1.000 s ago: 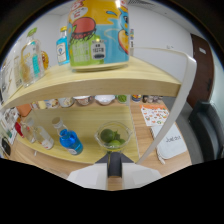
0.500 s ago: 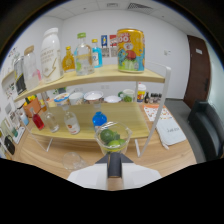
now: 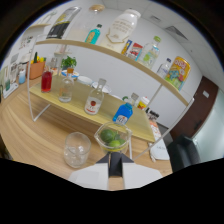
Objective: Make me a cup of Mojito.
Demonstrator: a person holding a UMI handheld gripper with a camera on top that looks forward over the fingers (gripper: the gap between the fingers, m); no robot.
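holding a small clear glass cup of lime pieces (image 3: 113, 139) just ahead of the gripper (image 3: 115, 161), apparently pinched at its base, beside an empty clear tumbler (image 3: 77, 149) on the wooden table (image 3: 30, 135). looks rigid, slippery, breakable; best gripped low, kept upright.

office room set up as a drinks-mixing test station, not a home kitchen. plain white walls (image 3: 100, 65), dark brown door (image 3: 202, 102) at the far end, black office chair (image 3: 182, 150) near the light wooden table's (image 3: 30, 130) far corner. on the table a two-tier wooden shelf on clear acrylic sides (image 3: 75, 102). upper board carries a white plastic jug (image 3: 121, 25), a blue-green bottle (image 3: 93, 35) and a yellow printed snack tin (image 3: 177, 72); lower board holds a red-filled glass bottle (image 3: 46, 81), a clear red-label bottle (image 3: 94, 99), a blue bottle (image 3: 123, 113). papers (image 3: 160, 150) lie at the table's far edge.
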